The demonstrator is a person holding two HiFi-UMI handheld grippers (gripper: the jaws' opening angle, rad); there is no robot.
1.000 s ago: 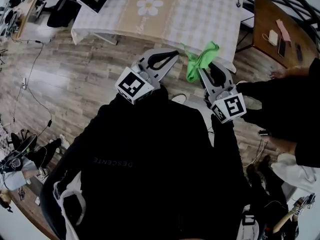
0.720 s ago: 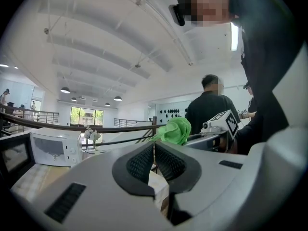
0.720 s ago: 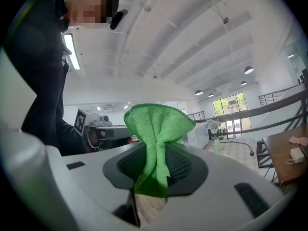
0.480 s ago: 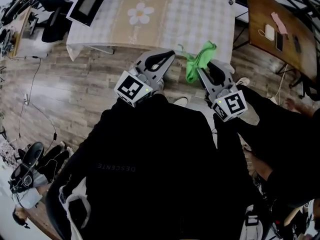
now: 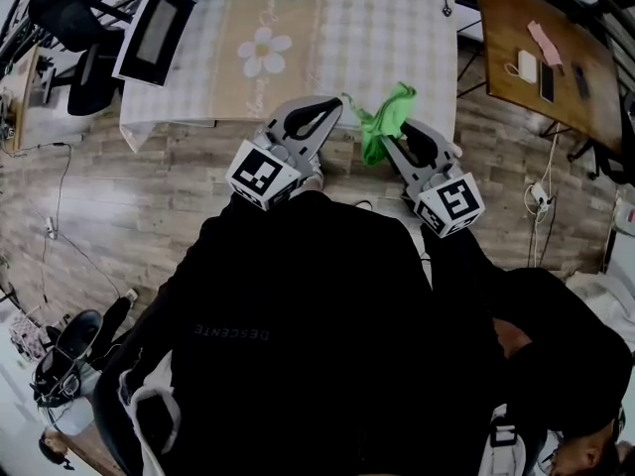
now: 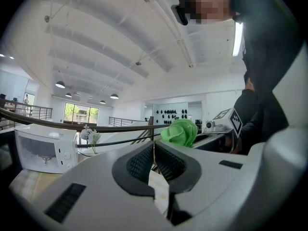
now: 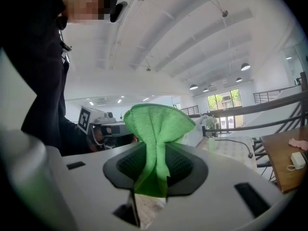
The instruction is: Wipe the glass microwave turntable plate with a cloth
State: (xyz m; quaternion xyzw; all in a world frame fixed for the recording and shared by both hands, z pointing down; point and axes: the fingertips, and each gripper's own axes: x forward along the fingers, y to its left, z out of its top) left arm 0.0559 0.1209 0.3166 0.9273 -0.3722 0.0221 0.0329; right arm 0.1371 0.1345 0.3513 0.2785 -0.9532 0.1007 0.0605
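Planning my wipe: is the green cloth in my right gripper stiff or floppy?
Probably floppy: the green cloth bunches and folds where the right gripper pinches it. Likely light, since that narrow pinch holds it up. Its fuzzy weave probably resists slipping.

Vivid green cloth point(image 5: 385, 119) amid greys and black.
Pale grey left gripper point(image 6: 154, 153) and right gripper point(image 7: 156, 163), black-and-white square markers point(image 5: 263, 174); cream checked tablecloth point(image 5: 397, 38), beige band point(image 5: 233, 23), white daisy point(image 5: 264, 51); grey-brown plank floor point(image 5: 139, 201); white microwave point(image 6: 43, 148); black jacket point(image 5: 298, 315).
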